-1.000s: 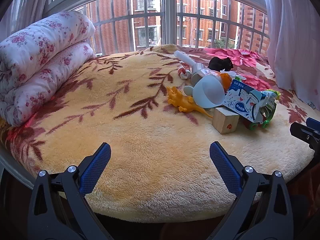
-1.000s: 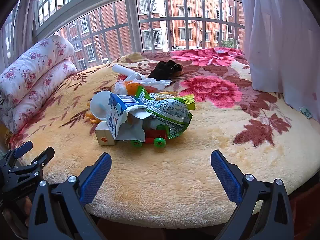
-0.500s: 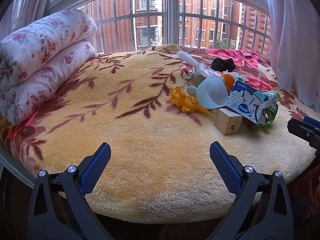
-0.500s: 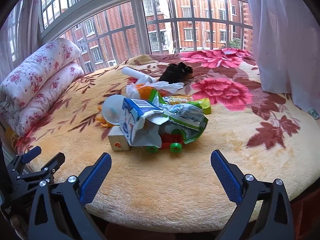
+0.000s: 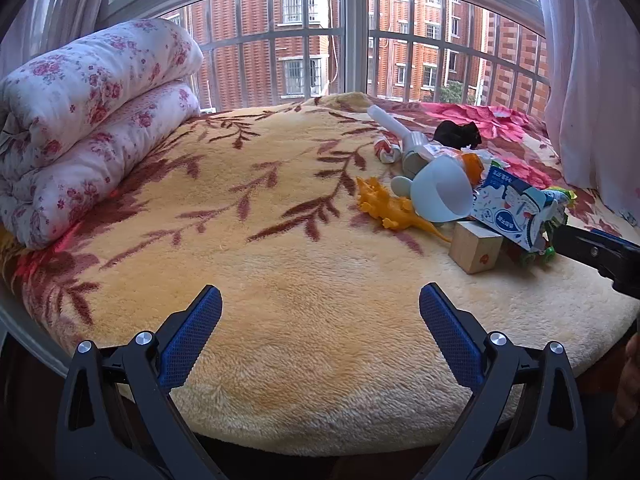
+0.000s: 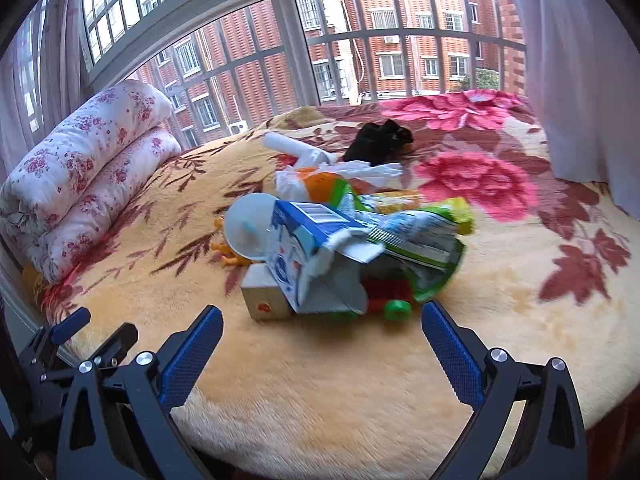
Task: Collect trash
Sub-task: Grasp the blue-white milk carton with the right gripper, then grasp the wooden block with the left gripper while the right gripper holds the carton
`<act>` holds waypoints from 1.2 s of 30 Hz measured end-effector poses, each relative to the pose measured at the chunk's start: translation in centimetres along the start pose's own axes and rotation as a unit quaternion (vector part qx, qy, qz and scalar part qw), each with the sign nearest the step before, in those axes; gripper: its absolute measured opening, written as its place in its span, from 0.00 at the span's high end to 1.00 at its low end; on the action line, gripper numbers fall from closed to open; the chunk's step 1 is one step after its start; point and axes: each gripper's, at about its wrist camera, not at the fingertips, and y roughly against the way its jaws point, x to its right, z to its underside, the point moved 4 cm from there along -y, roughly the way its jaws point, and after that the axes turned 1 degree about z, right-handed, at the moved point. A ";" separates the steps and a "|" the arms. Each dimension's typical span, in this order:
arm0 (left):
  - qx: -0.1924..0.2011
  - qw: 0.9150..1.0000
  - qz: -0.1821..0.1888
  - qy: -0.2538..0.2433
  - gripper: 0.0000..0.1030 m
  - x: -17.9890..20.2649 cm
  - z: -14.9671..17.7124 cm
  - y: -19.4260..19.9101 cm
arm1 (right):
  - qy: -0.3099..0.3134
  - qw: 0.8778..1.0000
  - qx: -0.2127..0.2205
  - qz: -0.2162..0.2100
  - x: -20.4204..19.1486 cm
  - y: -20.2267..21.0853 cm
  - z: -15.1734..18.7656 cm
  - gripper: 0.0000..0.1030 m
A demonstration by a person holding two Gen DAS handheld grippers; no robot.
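We have collected nothing yet: both the left gripper [image 5: 320,318] and right gripper [image 6: 322,334] are spread and empty, with the torn milk carton [image 6: 316,256] and snack wrappers [image 6: 416,236] heaped at twelve o'clock of the right one.

Each gripper, the left gripper [image 5: 320,312] and the right gripper [image 6: 322,332], has black angular plastic arms with triangular cut-outs. Their inner faces carry blue, finely dotted pads [image 5: 188,340], and round silver screws [image 5: 144,338] sit at the joints. A sliver of bare skin [image 5: 630,380] shows at 4 o'clock in the left view.
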 end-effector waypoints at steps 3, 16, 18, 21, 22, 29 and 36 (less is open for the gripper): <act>0.008 1.000 -0.003 0.001 0.06 -0.5 -0.1 0.1 | -0.003 1.000 0.005 -0.017 -0.8 -1.1 -0.6 0.05; 0.013 1.000 -0.009 0.011 0.06 -2.1 0.3 -1.6 | 0.000 0.999 -0.021 -0.047 -2.0 -7.8 -2.9 0.62; 0.010 1.000 -0.007 0.010 0.06 -2.0 0.4 -1.7 | 0.024 0.999 -0.014 -0.047 -2.4 -6.9 -2.7 0.69; 0.007 1.000 0.003 0.002 0.06 -1.1 0.4 -1.8 | 0.056 0.998 0.005 -0.033 -2.4 -4.6 -2.1 0.71; 0.003 1.000 0.010 -0.004 0.06 -0.4 0.5 -1.8 | 0.056 0.998 0.010 -0.033 -2.1 -3.6 -2.0 0.71; -0.005 0.998 0.045 -0.047 0.06 5.6 0.1 -1.9 | 0.045 0.996 0.072 0.018 2.7 4.0 -1.2 0.71; 0.006 0.998 0.038 -0.053 0.06 11.2 -1.4 -3.6 | 0.031 0.992 0.107 0.059 7.5 8.5 0.8 0.71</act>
